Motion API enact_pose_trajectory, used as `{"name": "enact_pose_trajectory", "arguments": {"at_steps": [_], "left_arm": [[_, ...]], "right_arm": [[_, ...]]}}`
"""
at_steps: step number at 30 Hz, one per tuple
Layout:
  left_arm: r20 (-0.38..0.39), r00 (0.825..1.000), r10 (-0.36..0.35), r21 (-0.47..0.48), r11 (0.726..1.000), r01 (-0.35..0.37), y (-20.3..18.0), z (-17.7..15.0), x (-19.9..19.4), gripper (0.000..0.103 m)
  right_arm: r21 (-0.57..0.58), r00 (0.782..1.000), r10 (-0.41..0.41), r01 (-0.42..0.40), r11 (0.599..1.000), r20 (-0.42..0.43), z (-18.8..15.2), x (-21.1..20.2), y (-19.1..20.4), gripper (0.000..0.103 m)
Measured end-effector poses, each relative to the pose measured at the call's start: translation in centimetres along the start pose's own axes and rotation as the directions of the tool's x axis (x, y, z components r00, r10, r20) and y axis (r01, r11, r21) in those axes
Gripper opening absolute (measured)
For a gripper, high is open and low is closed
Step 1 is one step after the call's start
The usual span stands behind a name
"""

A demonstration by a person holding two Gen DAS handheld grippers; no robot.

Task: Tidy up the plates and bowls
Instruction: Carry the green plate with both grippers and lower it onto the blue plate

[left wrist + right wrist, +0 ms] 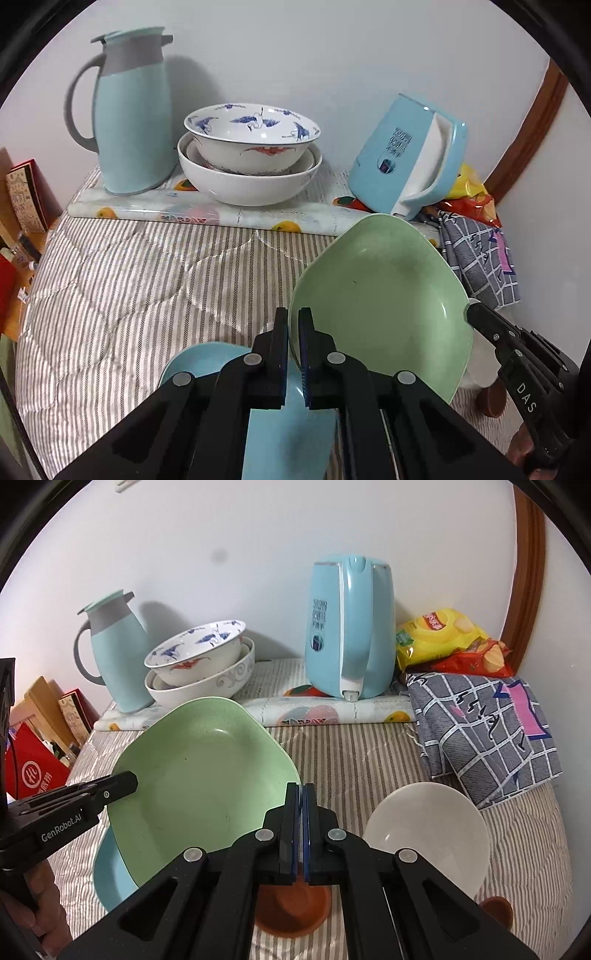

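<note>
A green square plate [380,295] [199,782] hangs tilted above the striped cloth, held by both grippers at opposite rims. My left gripper [293,314] is shut on its near-left rim and shows from the side in the right wrist view [129,781]. On the opposite rim my right gripper [300,790] is shut too; its tip [472,310] shows in the left wrist view. Under the green plate lies a blue plate [273,435] [110,878]. A white bowl [428,834] sits to the right, with a brown dish [291,908] below the right fingers.
At the back on a fruit-print mat stand stacked white bowls with blue bird patterns [251,155] [199,661], a blue jug [133,122] and a blue kettle [347,627]. A folded checked cloth [484,731] and snack bags [439,635] lie at the right. Boxes [33,768] stand left.
</note>
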State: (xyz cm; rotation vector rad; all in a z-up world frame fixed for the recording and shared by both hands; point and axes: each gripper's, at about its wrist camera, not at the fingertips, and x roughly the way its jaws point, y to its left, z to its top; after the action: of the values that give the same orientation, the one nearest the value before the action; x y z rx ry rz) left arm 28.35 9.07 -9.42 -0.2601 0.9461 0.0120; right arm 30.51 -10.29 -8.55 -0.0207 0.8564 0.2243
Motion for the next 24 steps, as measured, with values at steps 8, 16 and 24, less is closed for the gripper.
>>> {"name": "enact_pose_trajectory", "arguments": {"at_steps": [8, 16, 24], "left_arm": [[0.023, 1.000, 0.006, -0.017, 1.000, -0.006, 1.0, -1.2, -2.6, 0.006], [0.038, 0.999, 0.024, -0.039, 0.999, -0.022, 2.7, -2.4, -4.8, 0.006], [0.041, 0.998, 0.047, -0.071, 0.997, -0.044, 4.9, -4.7, -6.3, 0.006]], "right_arm": [[-0.007, 1.000, 0.013, -0.013, 1.000, 0.024, -0.8, -2.3, 1.3, 0.002], [-0.026, 0.999, 0.031, -0.030, 0.999, 0.037, -1.9, -4.0, 3.4, 0.002], [-0.040, 0.998, 0.059, -0.058, 0.998, 0.025, -3.6, -4.5, 5.6, 0.002]]}}
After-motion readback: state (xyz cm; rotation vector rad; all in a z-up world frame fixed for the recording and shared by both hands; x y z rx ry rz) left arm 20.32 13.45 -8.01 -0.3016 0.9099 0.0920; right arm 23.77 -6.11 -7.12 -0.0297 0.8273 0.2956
